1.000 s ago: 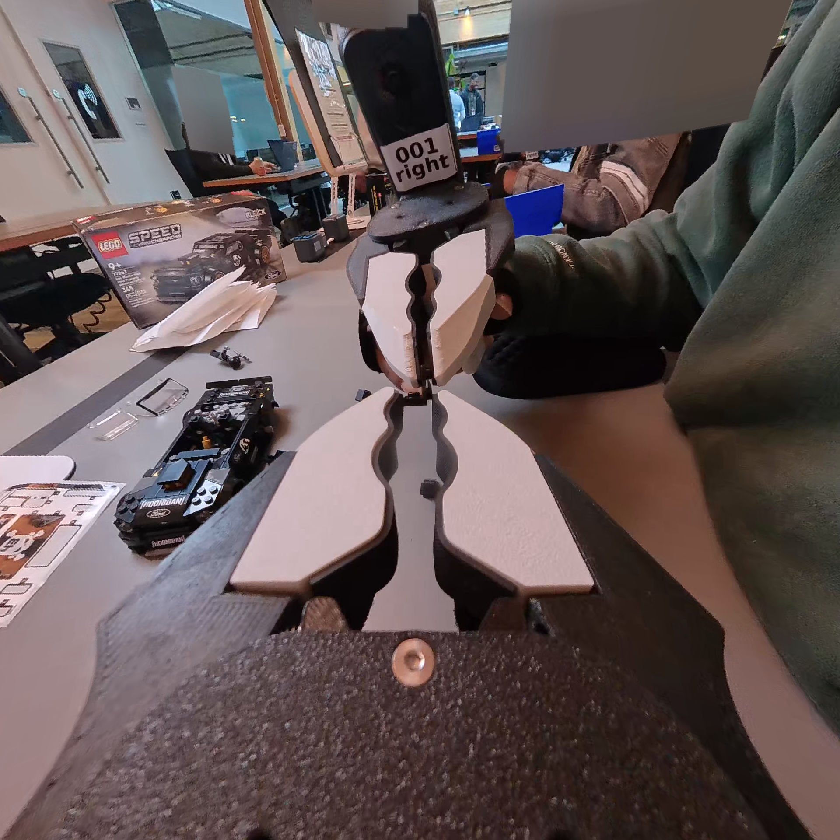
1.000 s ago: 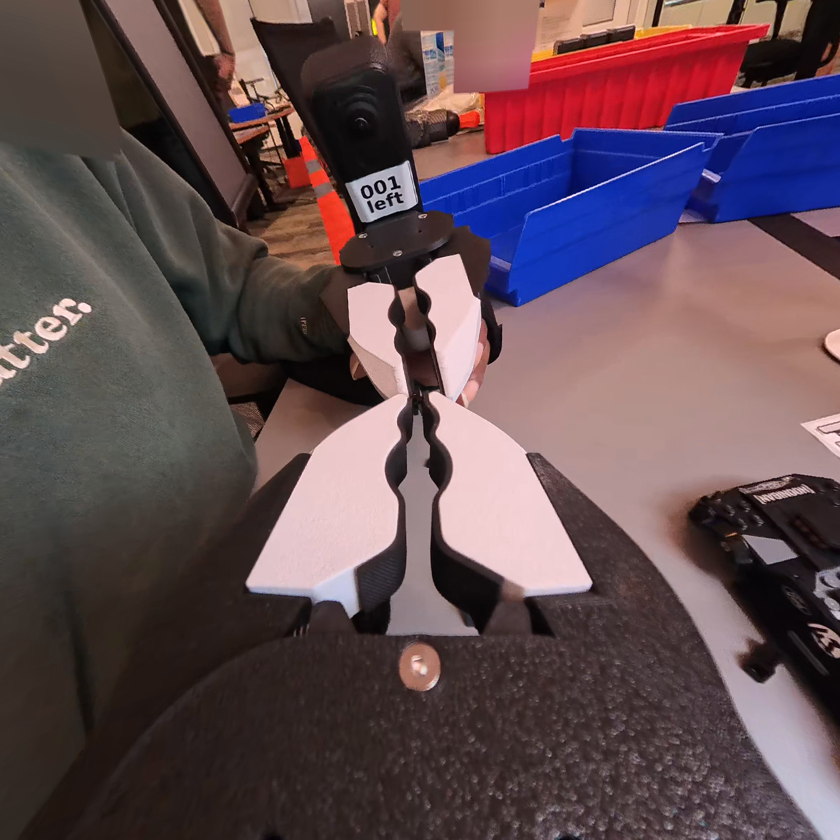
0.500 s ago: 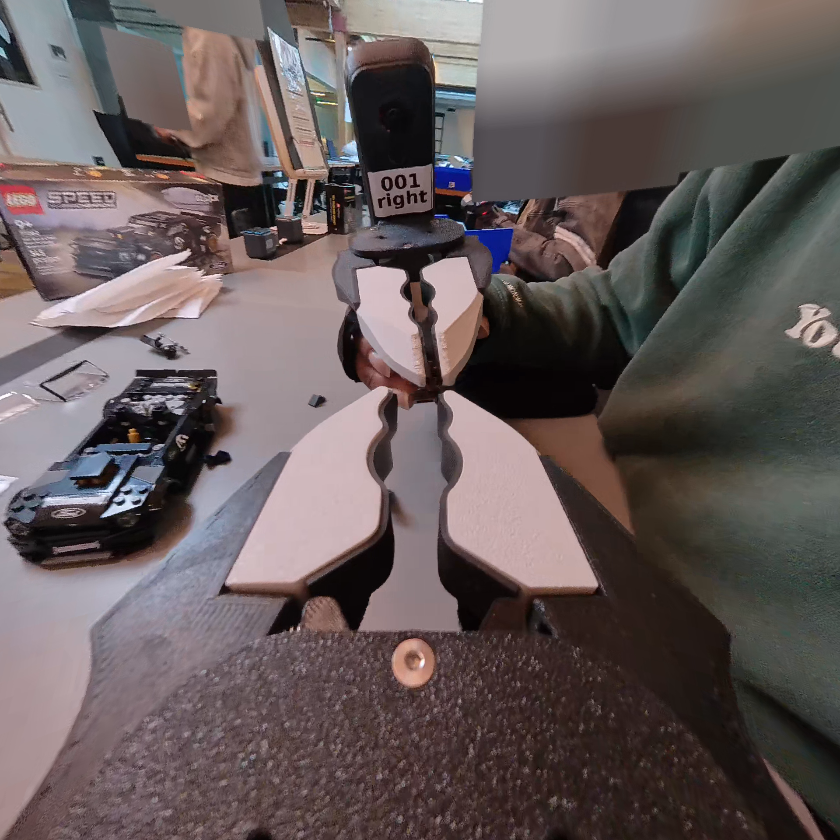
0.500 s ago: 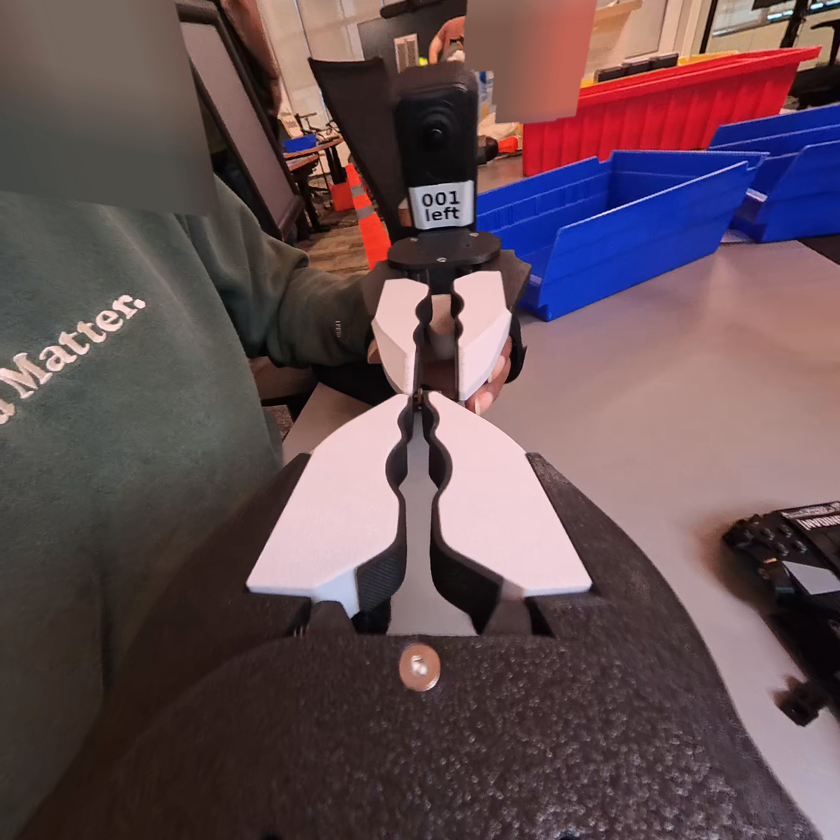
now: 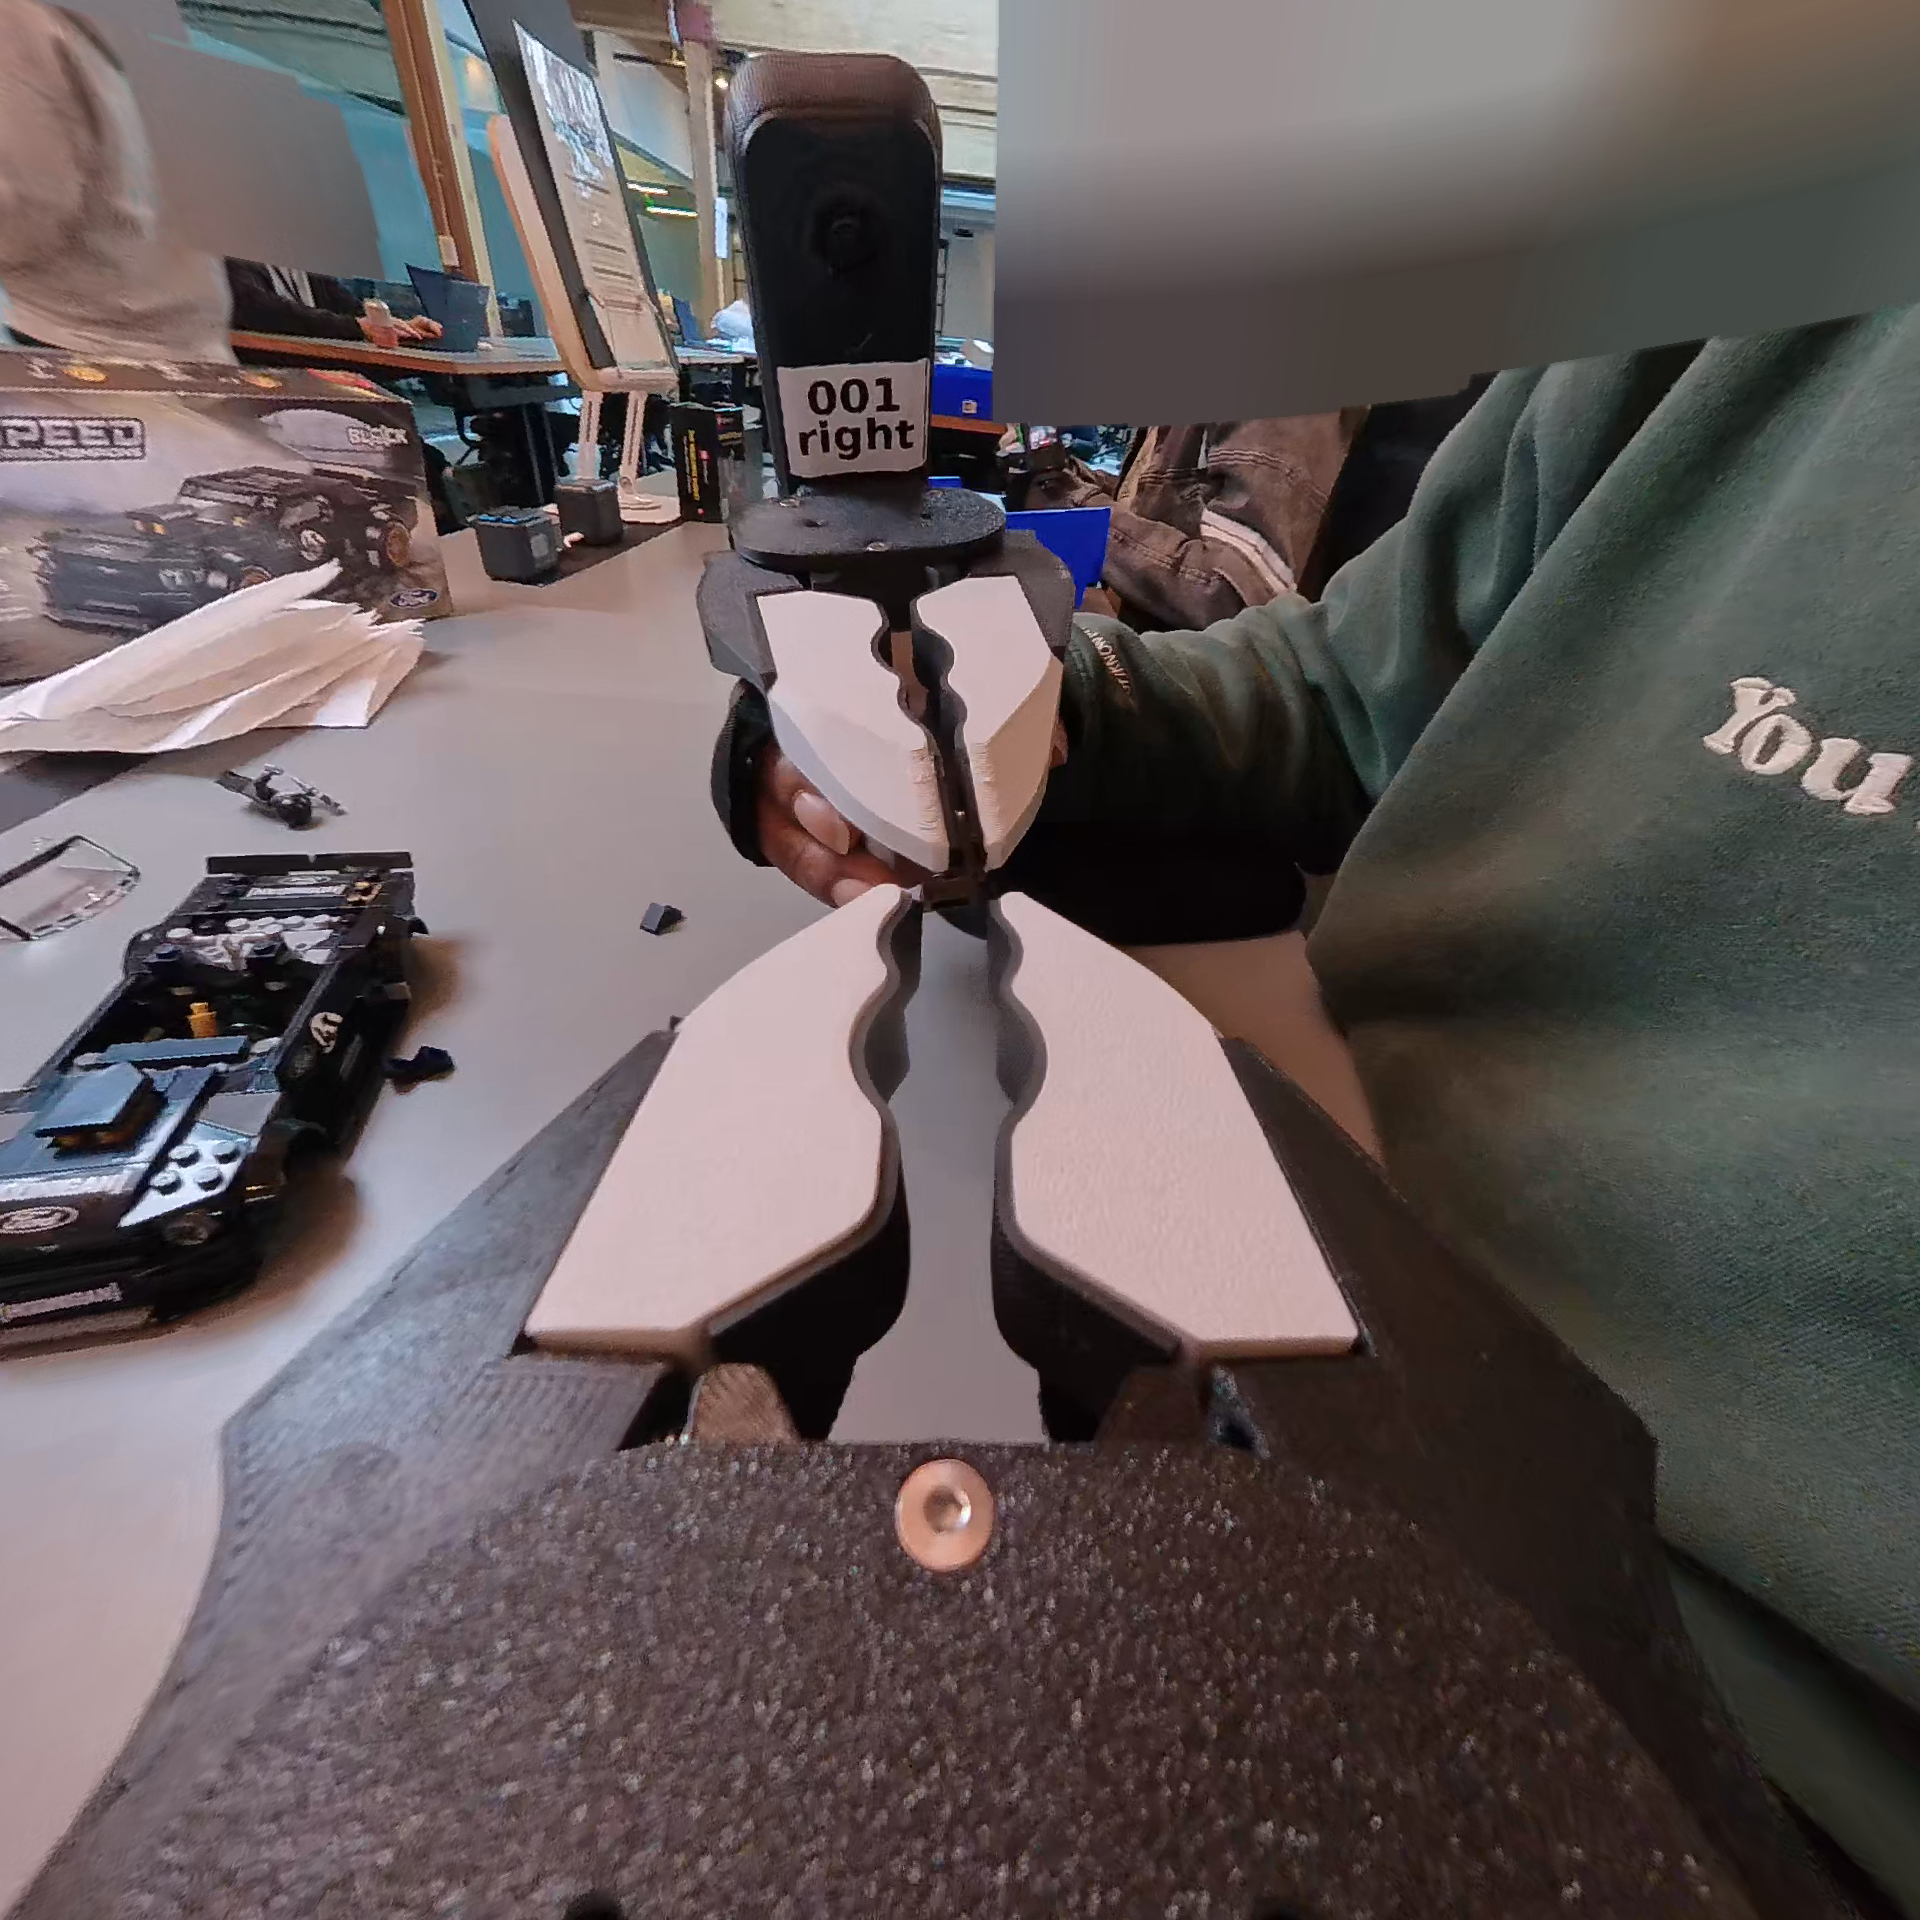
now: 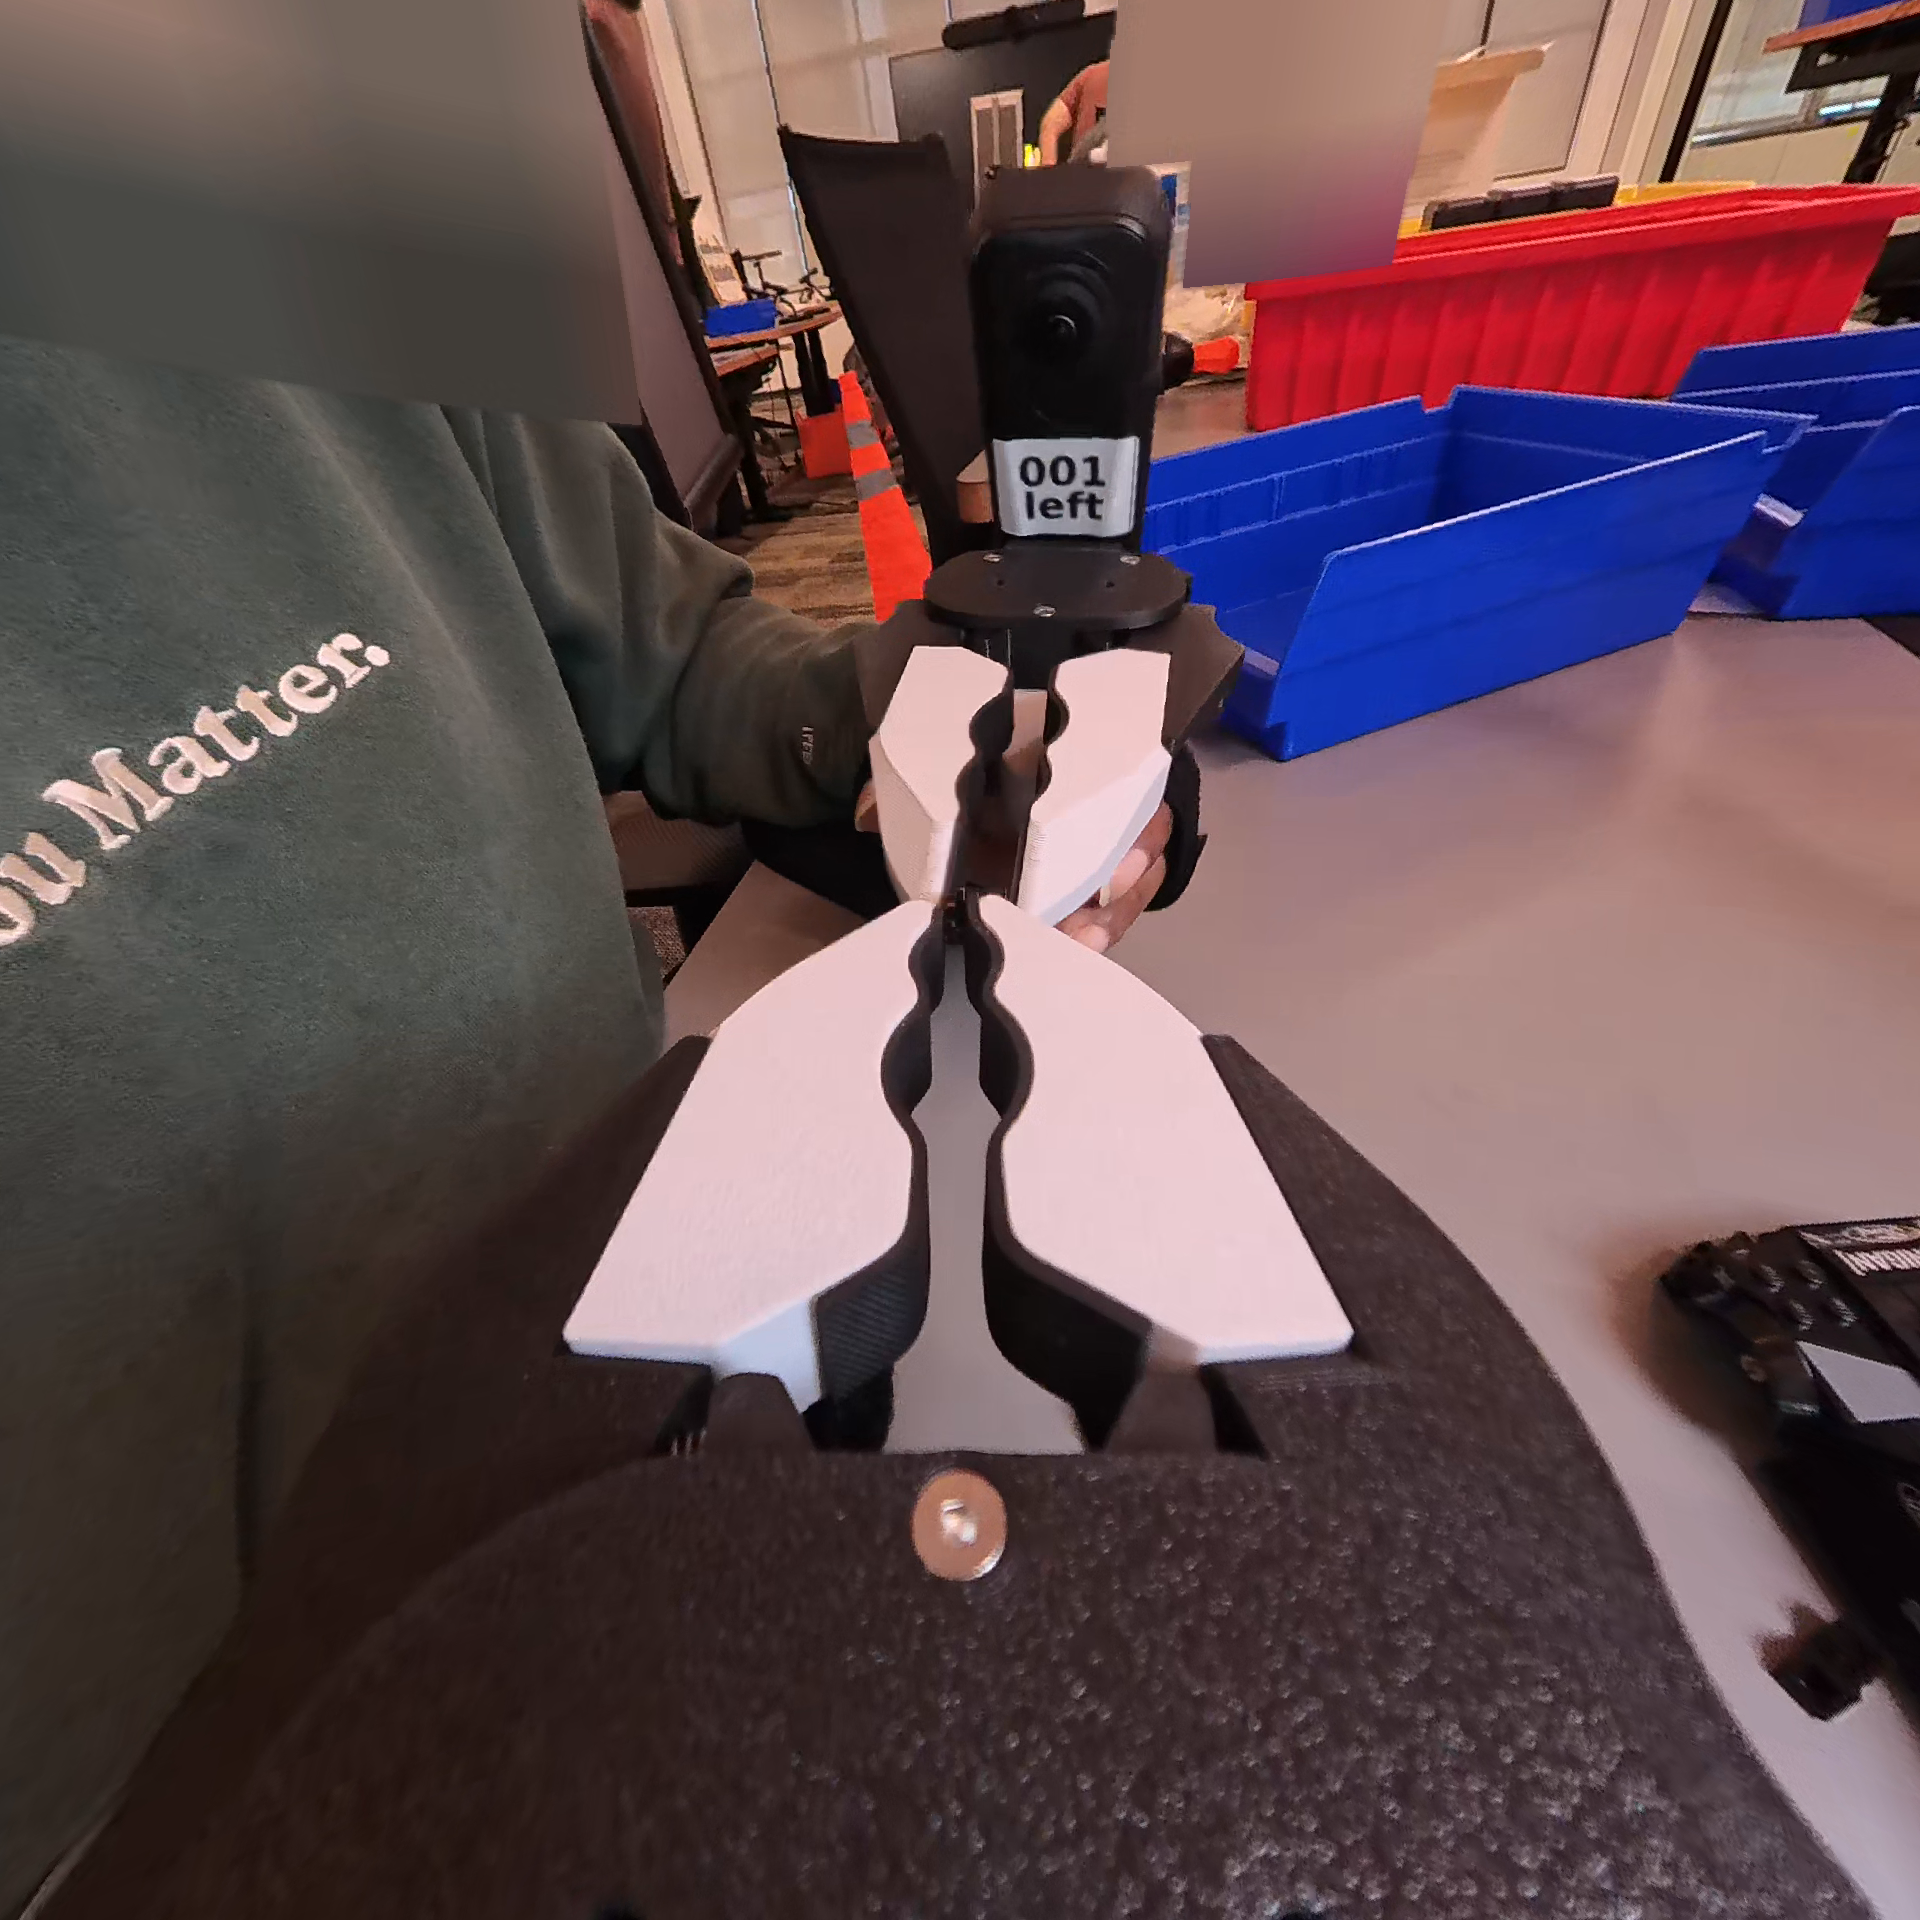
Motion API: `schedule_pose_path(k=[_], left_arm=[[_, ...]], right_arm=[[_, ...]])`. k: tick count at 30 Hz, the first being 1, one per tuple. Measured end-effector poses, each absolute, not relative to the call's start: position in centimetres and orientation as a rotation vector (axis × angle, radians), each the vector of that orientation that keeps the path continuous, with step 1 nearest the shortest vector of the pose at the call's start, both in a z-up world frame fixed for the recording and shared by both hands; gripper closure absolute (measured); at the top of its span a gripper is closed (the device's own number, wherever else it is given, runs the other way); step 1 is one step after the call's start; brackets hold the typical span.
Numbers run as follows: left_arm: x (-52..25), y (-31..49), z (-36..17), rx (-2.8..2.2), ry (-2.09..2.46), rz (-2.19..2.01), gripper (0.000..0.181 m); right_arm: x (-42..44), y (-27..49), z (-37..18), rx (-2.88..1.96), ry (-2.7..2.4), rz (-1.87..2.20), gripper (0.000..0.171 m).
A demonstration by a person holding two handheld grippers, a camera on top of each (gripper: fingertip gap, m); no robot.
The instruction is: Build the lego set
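The two grippers meet tip to tip above the table's (image 5: 582,790) near edge, passing or joining one tiny black piece (image 5: 948,891). To do this well, I'd say keep both tools level and let only one loosen once the other has bitten. The left gripper (image 5: 951,906) has its fingers parted a little, tips just flanking the piece. The right gripper (image 6: 961,916) is pinched nearly closed on it. Further left sits the half-built black car (image 5: 197,1081), loose bits (image 5: 661,918) beside it, then white paper bags (image 5: 208,675) and the set's box (image 5: 208,509).
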State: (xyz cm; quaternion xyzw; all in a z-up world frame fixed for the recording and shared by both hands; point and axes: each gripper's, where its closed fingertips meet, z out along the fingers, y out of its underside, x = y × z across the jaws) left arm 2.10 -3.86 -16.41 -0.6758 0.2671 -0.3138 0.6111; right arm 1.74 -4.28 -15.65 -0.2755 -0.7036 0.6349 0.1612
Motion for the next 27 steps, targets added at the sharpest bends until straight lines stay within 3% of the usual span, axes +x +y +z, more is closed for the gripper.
schedule_pose_path(k=[11,27], left_arm=[[2.0,-3.4,-16.6,-1.583,0.562,-0.758,0.169],[-3.1,-1.2,-14.7,-1.496,0.462,0.02,0.169]], right_arm=[[1.5,-3.9,-16.0,-0.805,-2.013,1.768,0.168],[-2.5,-2.6,-14.3,-1.249,-1.597,1.922,0.15]])
